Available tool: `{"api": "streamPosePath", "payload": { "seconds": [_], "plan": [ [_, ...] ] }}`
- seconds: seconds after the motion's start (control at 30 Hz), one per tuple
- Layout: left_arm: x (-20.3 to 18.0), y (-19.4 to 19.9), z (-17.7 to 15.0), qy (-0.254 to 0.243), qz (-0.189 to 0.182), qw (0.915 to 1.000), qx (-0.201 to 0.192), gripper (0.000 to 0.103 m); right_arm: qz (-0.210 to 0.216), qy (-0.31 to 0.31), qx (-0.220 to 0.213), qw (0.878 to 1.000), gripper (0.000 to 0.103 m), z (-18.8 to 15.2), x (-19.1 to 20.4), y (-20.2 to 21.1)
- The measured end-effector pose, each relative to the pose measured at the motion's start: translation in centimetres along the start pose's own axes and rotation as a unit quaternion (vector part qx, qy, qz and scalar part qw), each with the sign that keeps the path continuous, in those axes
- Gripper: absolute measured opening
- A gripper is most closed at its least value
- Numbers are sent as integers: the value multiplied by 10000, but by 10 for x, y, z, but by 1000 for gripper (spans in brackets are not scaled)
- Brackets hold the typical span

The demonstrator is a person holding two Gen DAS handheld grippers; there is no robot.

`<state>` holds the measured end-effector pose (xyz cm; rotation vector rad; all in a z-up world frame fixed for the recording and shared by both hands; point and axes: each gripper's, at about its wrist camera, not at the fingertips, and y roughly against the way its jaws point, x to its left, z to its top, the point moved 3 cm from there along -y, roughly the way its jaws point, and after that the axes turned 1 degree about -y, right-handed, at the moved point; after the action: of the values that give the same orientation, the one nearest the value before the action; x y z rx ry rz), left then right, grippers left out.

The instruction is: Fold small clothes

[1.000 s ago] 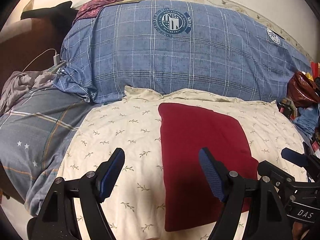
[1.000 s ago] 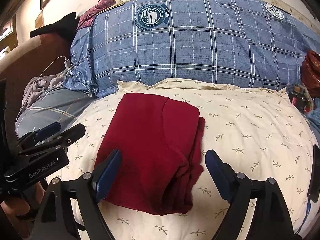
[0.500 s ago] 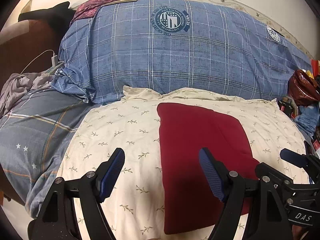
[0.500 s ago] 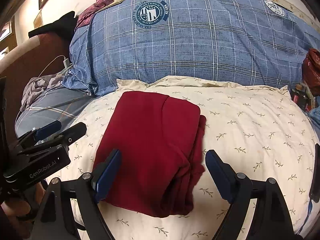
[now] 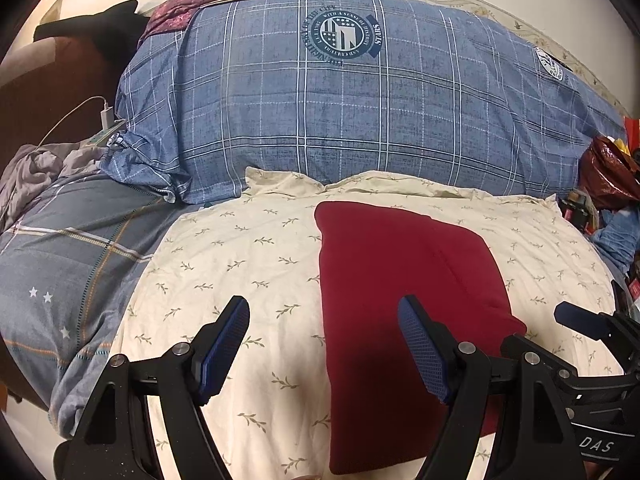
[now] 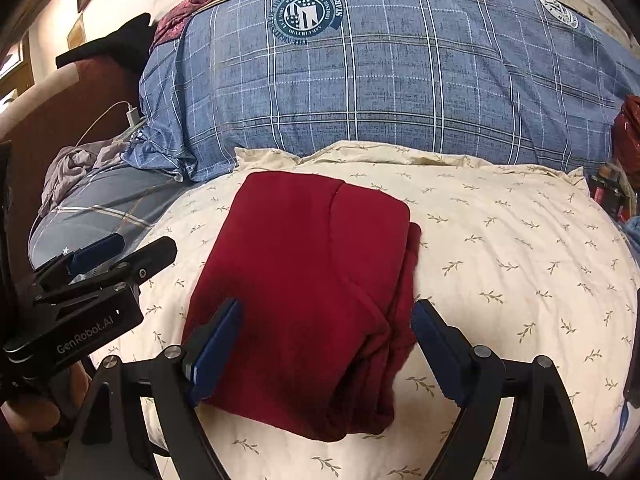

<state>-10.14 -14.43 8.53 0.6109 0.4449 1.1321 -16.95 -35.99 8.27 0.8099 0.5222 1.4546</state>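
Note:
A dark red garment (image 5: 400,288) lies folded into a thick rectangle on a cream leaf-print pillow (image 5: 240,264). In the right wrist view the garment (image 6: 312,280) shows stacked layers along its right edge. My left gripper (image 5: 324,340) is open and empty, hovering above the garment's left edge. My right gripper (image 6: 326,336) is open and empty, its fingers straddling the garment's near end from above. Each gripper shows at the edge of the other's view.
A big blue plaid duvet (image 5: 360,112) is bunched behind the pillow. A grey-blue sheet (image 5: 60,272) lies to the left, with a charger and cable (image 5: 106,118). A dark red bag (image 5: 608,172) and clutter sit at the right.
Both grippers have drawn back slightly and stay open. The garment has not moved.

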Motion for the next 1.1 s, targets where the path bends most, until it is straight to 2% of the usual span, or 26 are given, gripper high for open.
{"api": "streamPosePath", "payload": {
  "seconds": [1.1],
  "plan": [
    [-4, -14, -1, -40, 22, 9999, 127, 76, 49, 3, 228, 9997, 87, -5, 3, -14]
  ]
}}
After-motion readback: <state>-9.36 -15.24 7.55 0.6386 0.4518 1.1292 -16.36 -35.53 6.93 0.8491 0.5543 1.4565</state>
